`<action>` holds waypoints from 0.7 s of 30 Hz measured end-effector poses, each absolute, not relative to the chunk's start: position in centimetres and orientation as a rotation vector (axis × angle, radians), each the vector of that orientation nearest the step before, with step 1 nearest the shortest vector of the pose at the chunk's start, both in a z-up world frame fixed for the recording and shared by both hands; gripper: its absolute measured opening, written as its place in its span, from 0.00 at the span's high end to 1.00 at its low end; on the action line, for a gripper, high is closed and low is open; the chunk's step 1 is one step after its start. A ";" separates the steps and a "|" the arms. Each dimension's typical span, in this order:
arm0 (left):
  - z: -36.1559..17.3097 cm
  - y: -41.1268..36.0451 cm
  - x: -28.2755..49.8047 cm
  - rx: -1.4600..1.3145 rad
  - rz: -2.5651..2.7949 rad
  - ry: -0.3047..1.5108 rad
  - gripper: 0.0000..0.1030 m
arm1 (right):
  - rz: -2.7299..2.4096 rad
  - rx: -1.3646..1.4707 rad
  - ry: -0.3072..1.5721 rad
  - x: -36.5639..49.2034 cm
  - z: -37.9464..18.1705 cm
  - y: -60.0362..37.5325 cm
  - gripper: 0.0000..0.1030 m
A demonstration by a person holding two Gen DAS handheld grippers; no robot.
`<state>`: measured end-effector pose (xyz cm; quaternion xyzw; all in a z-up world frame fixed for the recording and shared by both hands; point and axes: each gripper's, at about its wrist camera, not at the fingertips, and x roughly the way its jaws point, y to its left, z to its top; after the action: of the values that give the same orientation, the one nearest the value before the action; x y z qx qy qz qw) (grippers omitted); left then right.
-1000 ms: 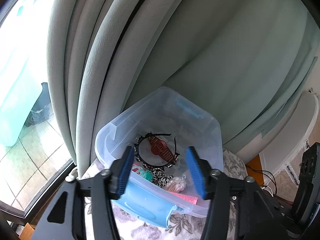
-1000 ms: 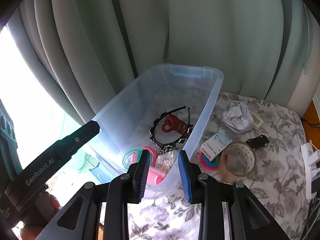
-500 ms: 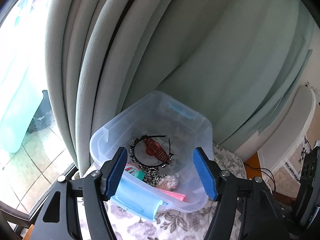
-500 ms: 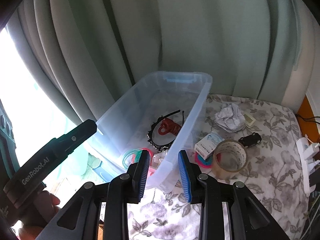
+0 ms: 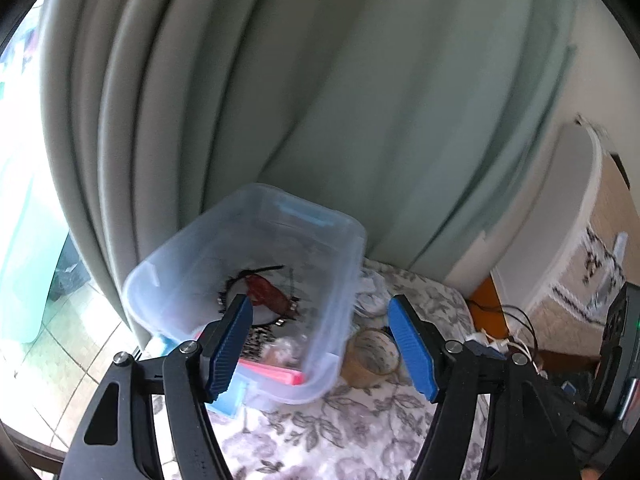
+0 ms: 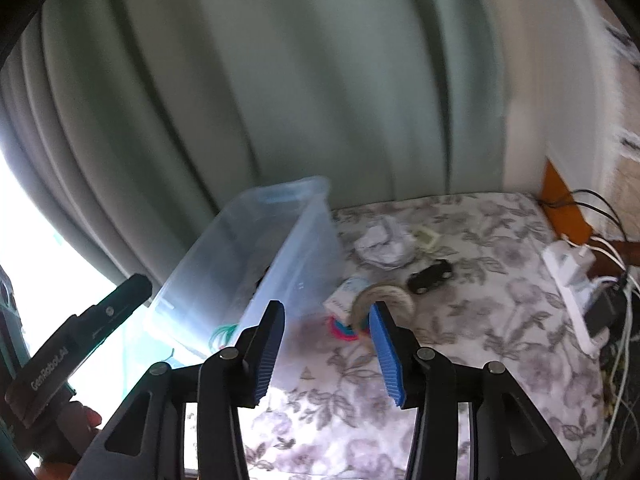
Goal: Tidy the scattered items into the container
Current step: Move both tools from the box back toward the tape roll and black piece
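On the far left of the right wrist view we see the left gripper's black body, held by a hand [image 6: 68,436] at the low corner. In its own view our left gripper [image 5: 322,346] has the blue pads spread wide and nothing is between them; it hangs above the near end of the container [image 5: 340,300].

The container is a clear plastic box that stands on the flowered cloth [image 6: 460,360], at its left side, close to the grey-green curtain [image 6: 280,80]. Inside it we can see a black headband [image 5: 256,274] with a dark red hair clip [image 5: 270,292] on it, a pink flat thing [image 5: 276,374] at the near wall, and green rings [image 6: 224,332] that show through the wall.

Next comes our right gripper [image 6: 326,346]; its pads are also apart and empty, above the cloth just right of the container.

Outside the container, near its right wall, lie pink and blue rings [image 6: 342,328], a small white box [image 6: 346,298] and a roll of tape [image 6: 384,304] that stands on its edge, all three close together. Behind them is a crumpled paper [image 6: 382,244], and beside it a small pale square thing [image 6: 426,238]. A little black toy car [image 6: 430,276] is to the right of the tape roll.

At the far right edge of the cloth we see a white power strip [image 6: 568,276] with cables
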<state>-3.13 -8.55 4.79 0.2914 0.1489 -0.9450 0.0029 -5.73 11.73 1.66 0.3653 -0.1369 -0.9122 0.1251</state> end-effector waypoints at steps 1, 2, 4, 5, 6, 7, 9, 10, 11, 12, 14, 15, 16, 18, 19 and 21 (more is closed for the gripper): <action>4.8 -7.9 -3.2 0.920 -2.972 0.450 0.31 | -2.667 1.063 -0.416 -5.6 1.6 12.5 0.53; 4.8 -7.3 -3.3 0.928 -2.980 0.433 0.31 | -2.677 1.062 -0.434 -5.5 1.6 13.3 0.53; 4.7 -5.9 -3.5 0.949 -2.995 0.395 0.31 | -2.695 1.060 -0.469 -5.3 1.5 14.9 0.52; 4.6 -5.1 -3.7 0.965 -3.005 0.378 0.31 | -2.699 1.068 -0.481 -5.3 1.2 15.5 0.52; 4.5 -4.5 -3.8 0.979 -3.014 0.364 0.30 | -2.702 1.076 -0.493 -5.3 0.9 16.0 0.52; 4.3 -3.7 -3.9 0.996 -3.022 0.349 0.30 | -2.705 1.084 -0.506 -5.3 0.6 16.6 0.52; 3.9 -2.3 -4.3 1.032 -3.039 0.317 0.30 | -2.712 1.100 -0.531 -5.2 0.1 17.7 0.52; 3.6 -1.6 -4.5 1.053 -3.047 0.298 0.30 | -2.715 1.109 -0.543 -5.2 -0.2 18.2 0.52; 3.2 -0.9 -4.7 1.074 -3.052 0.280 0.30 | -2.718 1.117 -0.556 -5.2 -0.5 18.8 0.52; 2.9 -0.4 -4.9 1.091 -3.051 0.267 0.30 | -2.721 1.125 -0.568 -5.2 -0.8 19.3 0.51; 2.0 0.6 -5.5 1.135 -3.043 0.240 0.30 | -2.727 1.141 -0.593 -5.2 -1.3 20.4 0.51; 1.5 1.1 -5.7 1.161 -3.035 0.226 0.30 | -2.727 1.154 -0.605 -5.3 -1.7 20.8 0.51; 0.8 1.5 -6.1 1.189 -3.025 0.210 0.30 | -2.727 1.167 -0.617 -5.4 -2.1 21.2 0.51; -0.2 2.2 -6.5 1.231 -3.008 0.181 0.30 | -2.726 1.193 -0.636 -5.5 -2.8 21.9 0.51; -0.8 2.6 -6.8 1.252 -3.003 0.164 0.30 | -2.724 1.206 -0.644 -5.7 -3.2 22.1 0.51; -1.9 3.2 -7.4 1.296 -2.997 0.136 0.30 | -2.717 1.235 -0.654 -6.0 -4.1 22.5 0.51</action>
<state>-7.45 3.22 -1.86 0.3957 0.0416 -0.9153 -0.0631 -6.01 22.53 -4.07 0.4037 -0.2137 -0.8885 0.0430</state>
